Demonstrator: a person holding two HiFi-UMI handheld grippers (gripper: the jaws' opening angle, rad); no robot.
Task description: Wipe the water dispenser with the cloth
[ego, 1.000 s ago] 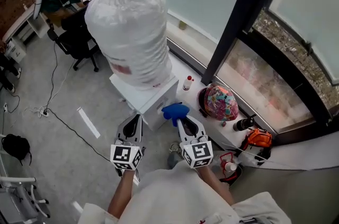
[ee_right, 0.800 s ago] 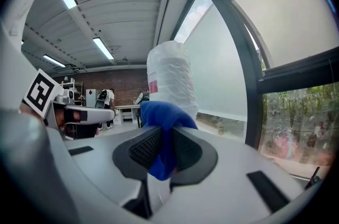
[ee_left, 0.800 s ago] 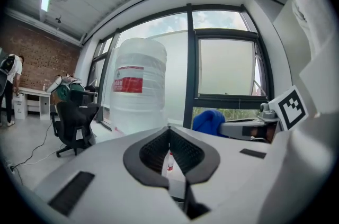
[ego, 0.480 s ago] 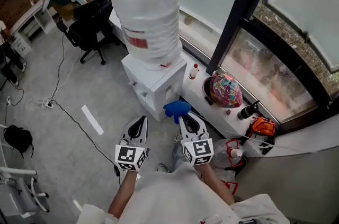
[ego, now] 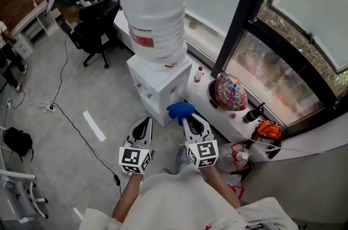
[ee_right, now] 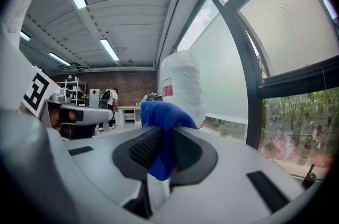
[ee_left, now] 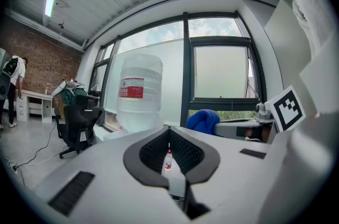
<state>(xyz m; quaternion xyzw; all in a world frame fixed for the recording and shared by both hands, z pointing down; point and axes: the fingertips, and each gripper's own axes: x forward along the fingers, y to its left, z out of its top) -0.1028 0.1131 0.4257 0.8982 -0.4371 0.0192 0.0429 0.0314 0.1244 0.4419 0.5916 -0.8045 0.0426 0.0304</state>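
Your right tongs (ego: 188, 120) are clamped on the blue cloth (ego: 180, 110), just short of the water dispenser (ego: 159, 82), which stands on the floor by the window ledge (ego: 217, 109). Your left tongs (ego: 145, 121) are together and empty. The cloth looks soft and limp, so a grip on its bunched middle suits it.

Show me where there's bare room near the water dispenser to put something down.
The grey floor left of the water dispenser, out to the office chair, is mostly bare. The ledge to its right is crowded: small bottle, helmet, dark flask, with the cloth in front.
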